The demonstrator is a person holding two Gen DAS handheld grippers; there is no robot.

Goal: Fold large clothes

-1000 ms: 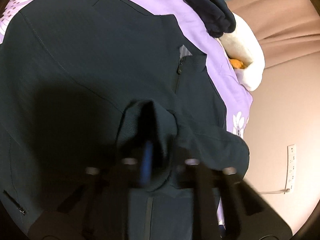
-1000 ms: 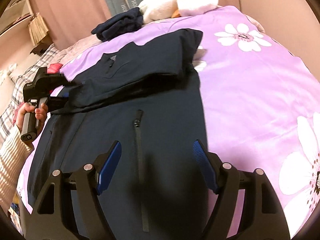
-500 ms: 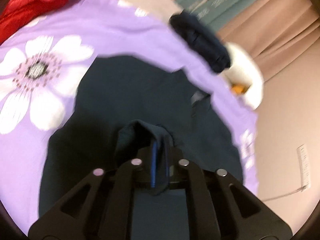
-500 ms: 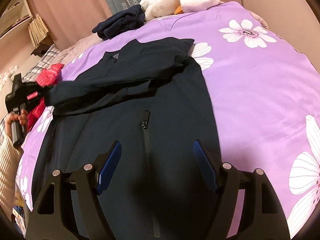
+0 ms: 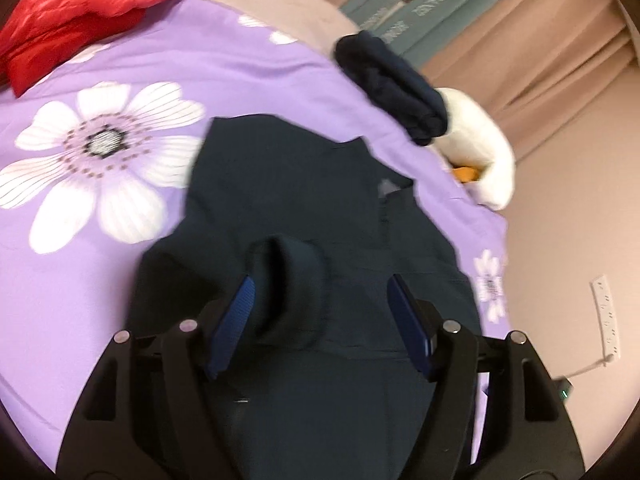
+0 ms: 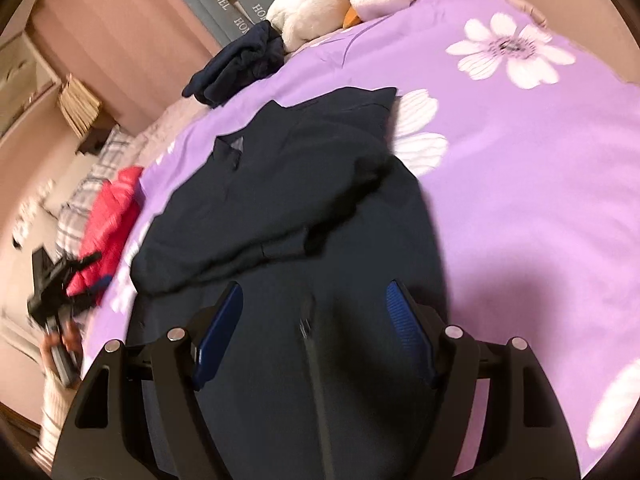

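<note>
A dark navy zip jacket (image 5: 280, 184) lies spread on the purple flowered bedspread (image 5: 100, 240). One sleeve is folded across its chest (image 6: 260, 208). The sleeve's ribbed cuff (image 5: 288, 280) stands bunched between the pads of my left gripper (image 5: 320, 284), close to the left pad; the jaws are opening and no longer pinch it. In the right wrist view the left gripper (image 6: 52, 292) is a blur at the bed's left edge, held by a hand (image 6: 68, 340). My right gripper (image 6: 315, 286) hovers open over the jacket's front zipper (image 6: 308, 328), with nothing between its pads.
A red puffer garment (image 5: 92, 8) lies at the bed's far left corner. A heap of navy clothing (image 5: 392, 84) and a white plush toy (image 5: 480, 152) sit near the head of the bed. Curtains hang behind, and a wall socket (image 5: 606, 320) is on the right.
The left gripper carried the sleeve cuff back across the jacket while shut on it, then opened and released it. The right gripper stayed open and shifted with a roll over the jacket.
</note>
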